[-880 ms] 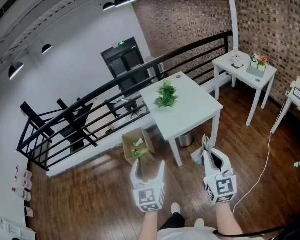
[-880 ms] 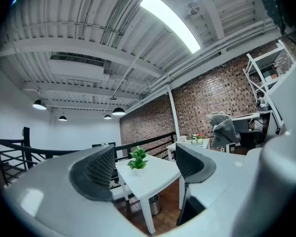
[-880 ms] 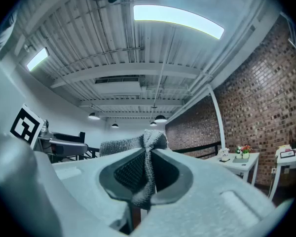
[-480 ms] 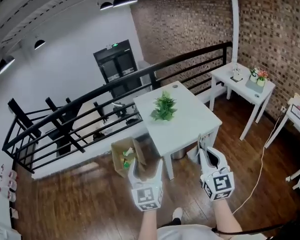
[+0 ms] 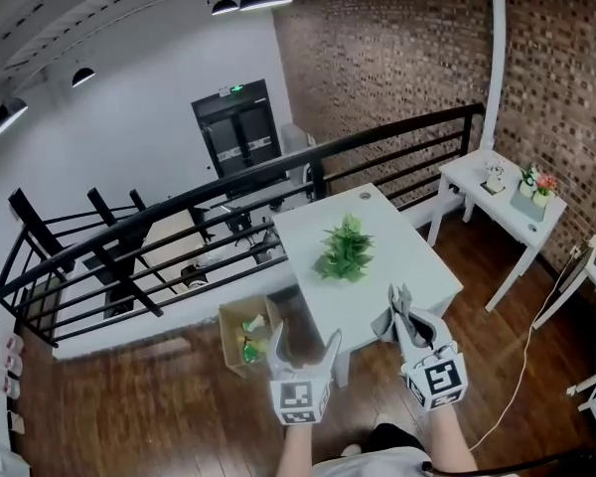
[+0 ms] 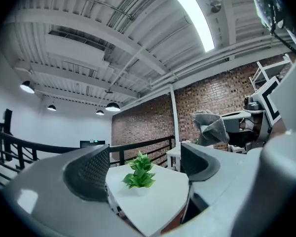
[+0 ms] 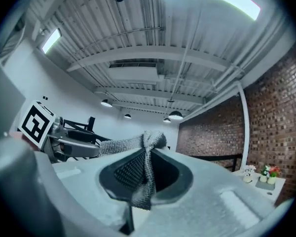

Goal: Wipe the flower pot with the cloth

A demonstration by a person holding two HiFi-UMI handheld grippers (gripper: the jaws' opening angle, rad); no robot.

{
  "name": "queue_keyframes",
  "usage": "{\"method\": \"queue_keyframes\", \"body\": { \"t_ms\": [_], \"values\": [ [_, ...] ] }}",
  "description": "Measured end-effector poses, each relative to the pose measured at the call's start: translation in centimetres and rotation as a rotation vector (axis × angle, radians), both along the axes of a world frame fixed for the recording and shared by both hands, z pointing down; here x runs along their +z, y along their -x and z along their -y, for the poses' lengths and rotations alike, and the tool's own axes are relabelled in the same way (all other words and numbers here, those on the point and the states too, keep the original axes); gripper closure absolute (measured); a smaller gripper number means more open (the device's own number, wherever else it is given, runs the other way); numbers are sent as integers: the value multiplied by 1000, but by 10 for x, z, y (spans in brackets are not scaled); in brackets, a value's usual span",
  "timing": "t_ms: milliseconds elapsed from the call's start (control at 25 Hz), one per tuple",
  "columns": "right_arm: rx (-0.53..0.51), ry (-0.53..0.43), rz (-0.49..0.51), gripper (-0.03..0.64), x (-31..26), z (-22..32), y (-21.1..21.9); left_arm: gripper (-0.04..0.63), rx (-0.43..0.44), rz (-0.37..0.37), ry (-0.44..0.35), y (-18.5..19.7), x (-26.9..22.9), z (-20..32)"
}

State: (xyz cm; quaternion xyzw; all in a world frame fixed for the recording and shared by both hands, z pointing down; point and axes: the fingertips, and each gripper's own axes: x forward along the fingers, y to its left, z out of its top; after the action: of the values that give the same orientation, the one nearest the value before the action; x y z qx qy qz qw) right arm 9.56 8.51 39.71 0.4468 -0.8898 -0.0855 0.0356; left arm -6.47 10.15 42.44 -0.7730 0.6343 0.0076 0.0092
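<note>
Flower pot (image 5: 344, 251) sits about mid-top on the white table (image 5: 407, 271), but only its spiky green leaves read clearly. The pot body is hidden under the foliage from the head view and blends into the white top in the left gripper view, so shape and material can't be told. The person's forearms are cut off by the bottom edge. The table's near corner is covered by the right gripper (image 5: 409, 318) and the cloth (image 5: 385, 323). Both grippers are off the table's near edge, well apart from the pot. Left gripper (image 5: 304, 338) has its jaws apart with nothing between them; the plant only shows far off through the gap. The pads are dark, curved, with a fine dotted grip texture, set in a smooth pale grey shell. Right gripper's jaws are closed tight on the cloth, a grey nubby knit bunched into a fold that sticks up above the pads and hangs down below them. The table is a flat, smooth white square on thin legs. Cardboard box (image 5: 244, 331), open-topped, sits on the glossy wood floor (image 5: 139, 405) beside the table's left side; its contents are too small to tell. Black metal railing (image 5: 179, 217) runs behind the table. Rough brick wall (image 5: 397, 58) lies beyond it.
</note>
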Motion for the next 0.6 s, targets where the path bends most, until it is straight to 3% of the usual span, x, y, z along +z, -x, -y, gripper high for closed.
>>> {"method": "queue_keyframes", "body": {
  "t_ms": [240,440,600],
  "values": [
    [67,45,84,603,10,123,-21,135,-31,-25,2,7,15,95],
    [0,34,105,603,-7,212,-12,130,-62,-21,32,11,28,168],
    [-35,85,125,603,6,255,-5,115,-76,10,190,14,95,207]
  ]
}}
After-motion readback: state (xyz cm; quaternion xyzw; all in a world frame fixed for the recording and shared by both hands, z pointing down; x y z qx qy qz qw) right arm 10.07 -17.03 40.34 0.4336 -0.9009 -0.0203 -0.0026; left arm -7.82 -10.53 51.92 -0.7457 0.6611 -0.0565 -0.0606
